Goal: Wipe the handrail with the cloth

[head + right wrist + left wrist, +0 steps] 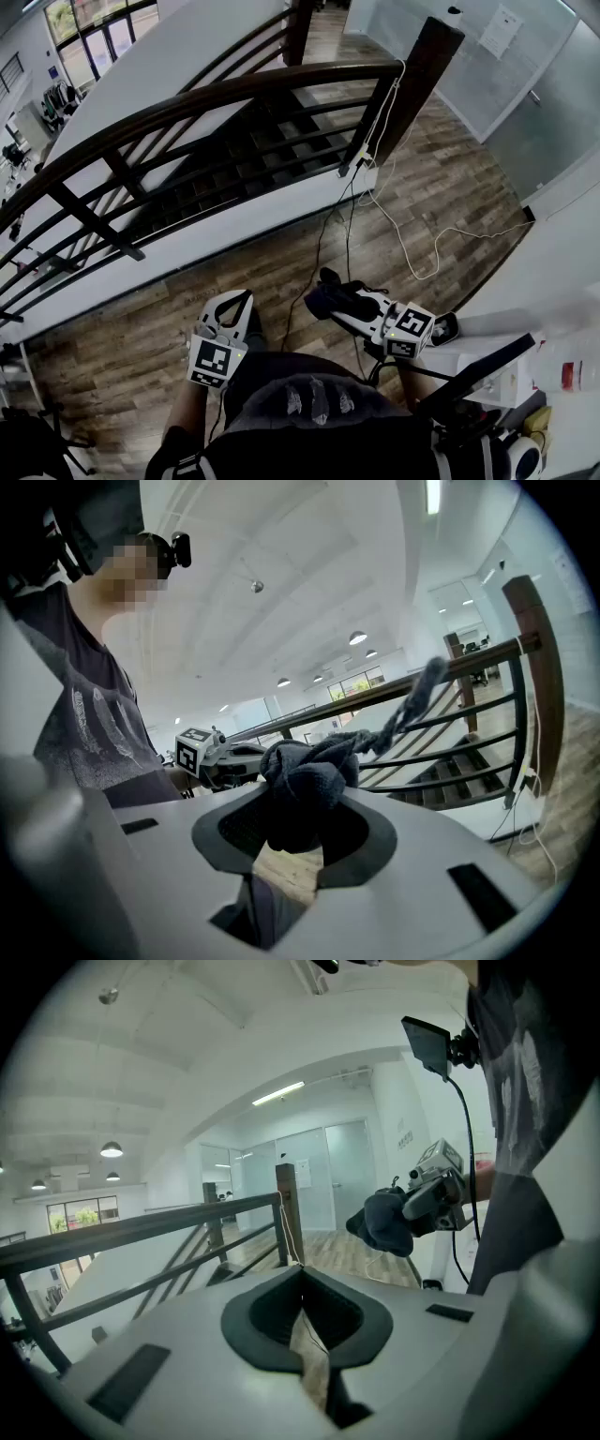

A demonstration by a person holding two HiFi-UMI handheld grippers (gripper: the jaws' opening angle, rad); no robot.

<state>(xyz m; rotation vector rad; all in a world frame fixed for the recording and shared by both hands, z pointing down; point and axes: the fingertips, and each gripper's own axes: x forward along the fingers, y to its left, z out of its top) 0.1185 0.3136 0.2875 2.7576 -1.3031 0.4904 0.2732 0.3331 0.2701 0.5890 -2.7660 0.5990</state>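
**Spotter:** Right, where's the cloth (302, 785), and how do you expect it to behave?

**Operator:** It's a dark, knit-looking wad in my right gripper (336, 304). The jaws pinch it through the middle, and one twisted tail sticks up toward 1 o'clock in the right gripper view. I judge it soft, light and floppy, with nothing to break. It should drape round a rail, though a shallow bite could let friction drag it loose, so I'd hold deep in the wad.

**Spotter:** And the handrail (234, 91)?

**Operator:** In the head view it arcs from 9 o'clock across to 1 o'clock and ends at the dark post (427, 66). The cloth hangs low, about 5 o'clock of centre, well apart from the rail. I'd guess the rail is rigid, smooth wood, but its finish is hard to read from here.

**Spotter:** Left side?

**Operator:** My left gripper (236, 302) sits at 7 o'clock with its jaws pressed together on nothing. A white cable (385, 106) runs down the post and loops over the floor (441, 178). I'd keep the tail off it.
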